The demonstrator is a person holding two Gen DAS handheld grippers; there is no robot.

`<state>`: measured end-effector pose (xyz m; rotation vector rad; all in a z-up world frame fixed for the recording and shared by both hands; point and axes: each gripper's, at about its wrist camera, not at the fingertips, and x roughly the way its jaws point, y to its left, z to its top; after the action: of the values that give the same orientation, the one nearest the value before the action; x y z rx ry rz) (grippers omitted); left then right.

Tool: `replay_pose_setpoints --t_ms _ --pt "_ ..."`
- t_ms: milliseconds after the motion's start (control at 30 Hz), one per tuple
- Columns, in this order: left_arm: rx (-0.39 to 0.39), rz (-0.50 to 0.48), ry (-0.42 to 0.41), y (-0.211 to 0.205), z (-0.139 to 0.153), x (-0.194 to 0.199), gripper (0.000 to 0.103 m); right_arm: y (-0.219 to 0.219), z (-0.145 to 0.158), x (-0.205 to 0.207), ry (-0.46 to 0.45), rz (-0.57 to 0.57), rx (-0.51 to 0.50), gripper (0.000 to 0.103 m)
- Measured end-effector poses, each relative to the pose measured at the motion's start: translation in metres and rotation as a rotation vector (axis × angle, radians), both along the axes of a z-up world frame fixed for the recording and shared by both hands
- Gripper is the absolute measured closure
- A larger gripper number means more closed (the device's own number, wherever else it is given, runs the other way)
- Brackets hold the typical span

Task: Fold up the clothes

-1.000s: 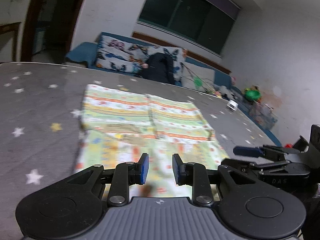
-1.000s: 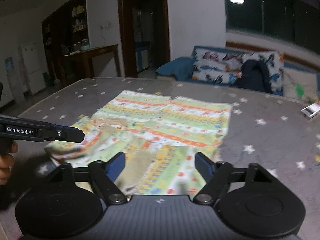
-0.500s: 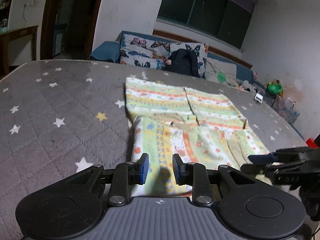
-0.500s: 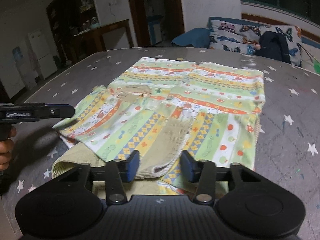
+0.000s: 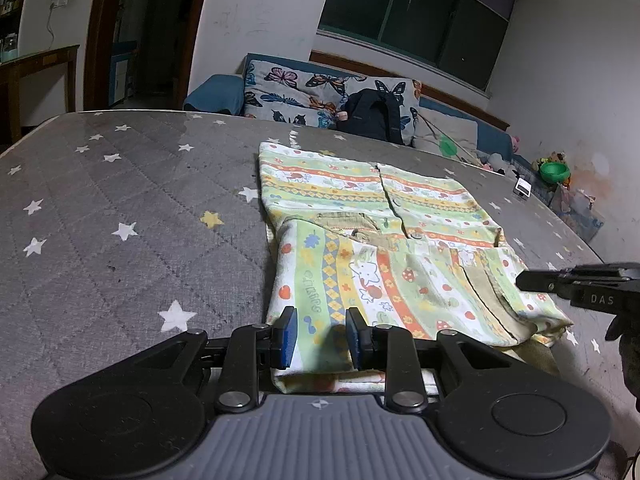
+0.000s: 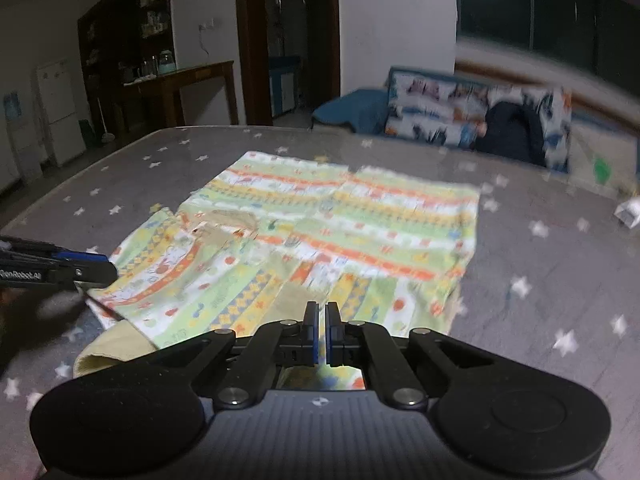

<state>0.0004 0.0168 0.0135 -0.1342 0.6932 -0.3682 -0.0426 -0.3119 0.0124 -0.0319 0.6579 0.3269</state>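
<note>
looking along both claws, we saw the patterned shirt (image 5: 372,240) spread on the grey star-print mattress (image 5: 120,216), its sleeves already turned in over the body and its length running away from us toward the sofa (image 5: 320,96). the near edge was the one that mattered: it lay right under both claws, across our line of sight, so we judged that any lengthwise fold would have to carry that edge forward over the far half.

the left claw (image 5: 320,338) stood over the near left corner, partly open, with a fold of the cloth rising in the gap between its blue pads (image 5: 289,338); whether the pads actually pressed the fabric we could not tell. the right claw (image 6: 322,332) sat at the near edge toward the right side, its pads brought together to a thin slit, with cloth visible just beneath and behind them; it looked pinched on the shirt edge, though the contact itself was hidden.

compared with a second earlier, the right claw had gone from wide apart to closed, and the left had come in lower and closer over its corner while keeping much the same gap. neither hand was clearly nearer; each had its own corner.
</note>
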Motion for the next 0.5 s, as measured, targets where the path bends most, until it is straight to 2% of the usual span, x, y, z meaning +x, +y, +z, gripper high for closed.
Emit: replay_pose_setpoints --t_ms 67,133,167,200,367,467,500 --pt "-0.005 0.0 -0.005 0.001 0.002 -0.001 0.074 -0.002 -0.004 0.002 0.036 -0.006 0.038 0.094" --pt "-0.01 -0.001 -0.011 0.001 0.005 -0.001 0.073 -0.001 -0.009 0.004 0.053 -0.009 0.041 0.078" --pt "-0.01 -0.001 -0.016 0.001 0.007 0.0 0.072 0.0 -0.012 0.005 0.06 -0.008 0.039 0.065" --pt "-0.012 -0.003 -0.02 0.0 0.009 0.0 0.072 0.002 -0.016 0.006 0.068 -0.004 0.039 0.064" --pt "-0.014 -0.014 -0.035 -0.006 0.015 0.006 0.072 0.012 -0.023 0.009 0.075 0.02 0.033 0.063" --pt "-0.014 -0.021 -0.033 -0.011 0.015 0.009 0.072 0.017 -0.023 0.007 0.075 0.039 0.033 0.075" --pt "-0.015 -0.026 -0.032 -0.013 0.015 0.01 0.072 0.02 -0.022 0.005 0.068 0.043 0.021 0.082"
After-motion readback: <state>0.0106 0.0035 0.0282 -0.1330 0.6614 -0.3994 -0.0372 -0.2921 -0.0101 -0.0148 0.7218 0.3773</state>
